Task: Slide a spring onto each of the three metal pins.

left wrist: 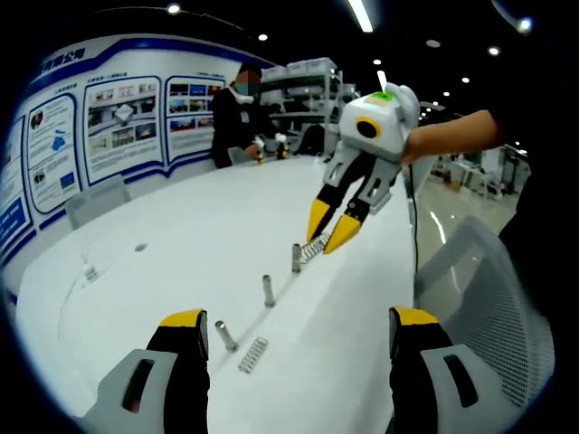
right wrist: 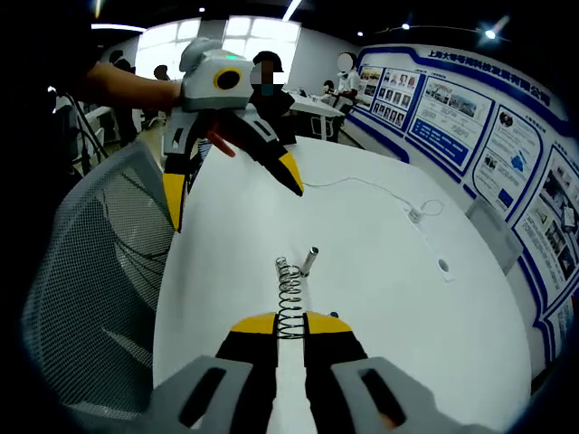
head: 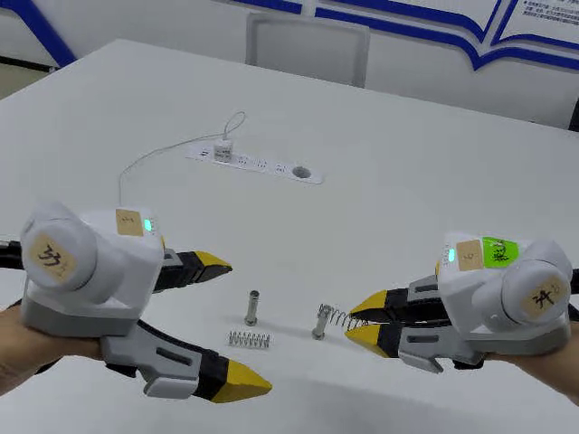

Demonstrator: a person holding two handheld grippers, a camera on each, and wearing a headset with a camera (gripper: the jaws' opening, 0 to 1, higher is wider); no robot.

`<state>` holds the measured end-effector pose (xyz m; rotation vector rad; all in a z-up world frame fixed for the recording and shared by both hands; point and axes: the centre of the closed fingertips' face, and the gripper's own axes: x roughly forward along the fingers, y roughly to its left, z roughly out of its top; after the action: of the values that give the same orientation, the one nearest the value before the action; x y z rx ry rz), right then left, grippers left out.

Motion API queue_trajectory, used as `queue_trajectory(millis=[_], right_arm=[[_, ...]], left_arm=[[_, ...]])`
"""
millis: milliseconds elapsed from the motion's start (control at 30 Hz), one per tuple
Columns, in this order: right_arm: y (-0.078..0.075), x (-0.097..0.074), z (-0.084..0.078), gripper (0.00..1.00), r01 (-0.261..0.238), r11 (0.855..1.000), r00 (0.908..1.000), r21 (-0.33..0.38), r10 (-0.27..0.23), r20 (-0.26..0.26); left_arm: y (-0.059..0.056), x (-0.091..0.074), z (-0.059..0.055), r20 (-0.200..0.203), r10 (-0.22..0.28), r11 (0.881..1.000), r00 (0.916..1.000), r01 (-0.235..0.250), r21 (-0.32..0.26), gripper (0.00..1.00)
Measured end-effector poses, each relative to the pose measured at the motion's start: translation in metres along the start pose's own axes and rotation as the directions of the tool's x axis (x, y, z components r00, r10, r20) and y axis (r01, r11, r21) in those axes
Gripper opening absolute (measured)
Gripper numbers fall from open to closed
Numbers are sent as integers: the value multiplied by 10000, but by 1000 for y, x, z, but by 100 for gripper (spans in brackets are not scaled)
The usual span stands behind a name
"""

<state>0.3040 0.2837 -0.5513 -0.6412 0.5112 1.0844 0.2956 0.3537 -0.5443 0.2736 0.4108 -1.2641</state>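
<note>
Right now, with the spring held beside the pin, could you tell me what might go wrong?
1. The right gripper pinches the spring by one end, so its long free part may bend or pop out when pushed.
2. The pin seems to stand free on the table, and the open left gripper is not steadying it, so a sideways nudge could tip it.

The head view looks down from above and behind, close over the left claw [head: 242, 325] and the right claw [head: 355, 324] on the white table [head: 389, 172]. Each gripper view sits low and looks out along its own claw, facing the other claw. All three views share the pin [head: 319, 323] just ahead of the right claw and the spring [head: 336, 317] at its tips.
</note>
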Motion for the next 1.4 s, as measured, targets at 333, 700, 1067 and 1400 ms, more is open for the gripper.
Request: queue_trajectory(millis=[333,700,1067,1400], right_arm=[[20,-8,20,10,-274,9984,9995,-493,282,155],[38,-10,23,10,-665,9944,9977,-822,673,63],[44,-8,28,10,-884,9914,9959,-963,901,130],[44,-6,31,10,-928,9905,9953,-1011,951,186]], left_arm=[[-9,10,10,400,-17,9990,9992,-1,455,71],[-19,18,19,587,-230,9955,9980,175,934,59],[-29,21,27,861,-639,9930,9942,548,1044,46],[-40,22,33,973,-1137,9877,9887,1019,1184,27]])
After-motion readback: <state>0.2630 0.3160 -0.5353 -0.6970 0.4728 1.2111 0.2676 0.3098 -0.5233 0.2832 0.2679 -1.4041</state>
